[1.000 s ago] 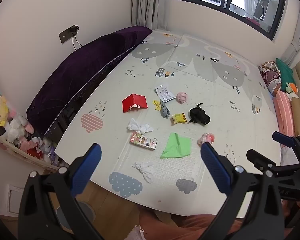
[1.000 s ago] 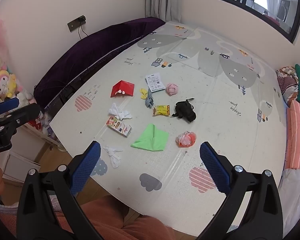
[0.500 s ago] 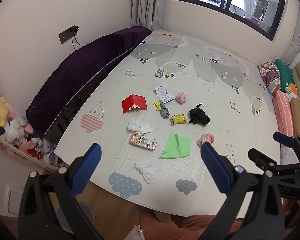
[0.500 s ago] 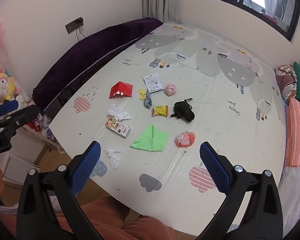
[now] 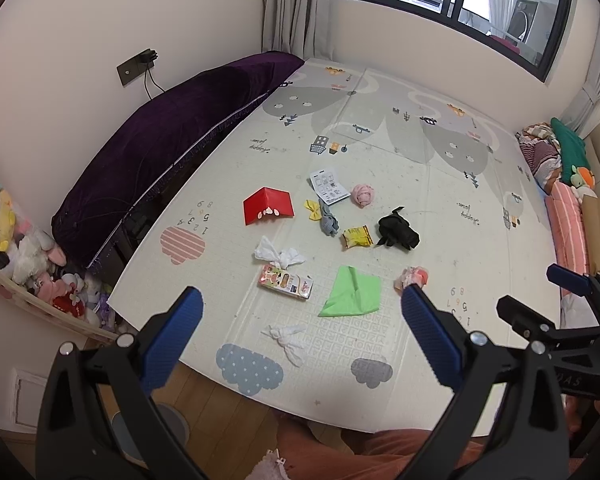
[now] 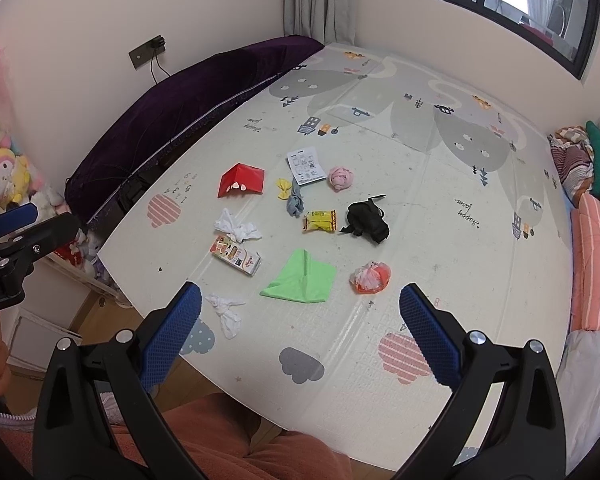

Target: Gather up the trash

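Both claws hang high above the pale foam play mat [image 5: 440, 208] on the floor, well apart from every piece of trash, which suggests the person is surveying the scatter before choosing a first target. The left claw [image 5: 300, 316] has its blue-padded jaws spread wide and empty; the right claw [image 6: 298, 312] is likewise spread with nothing between its jaws.

The trash lies in a loose cluster near the mat's middle: a folded red card [image 6: 241, 185] standing like a tent, a printed white leaflet [image 6: 306, 166], a pink crumpled ball [image 6: 341, 178], a yellow snack wrapper [image 6: 320, 221], a black crumpled bag [image 6: 367, 223], a flat green paper sheet [image 6: 302, 278], a small printed carton [image 6: 236, 260], an orange-and-white wad [image 6: 371, 278] that may be plastic film, and two twisted white tissues, one [image 6: 237, 230] beside the carton, the other [image 6: 226, 312] closest to the mat's near edge and likely easiest to take first. No bin is in view.
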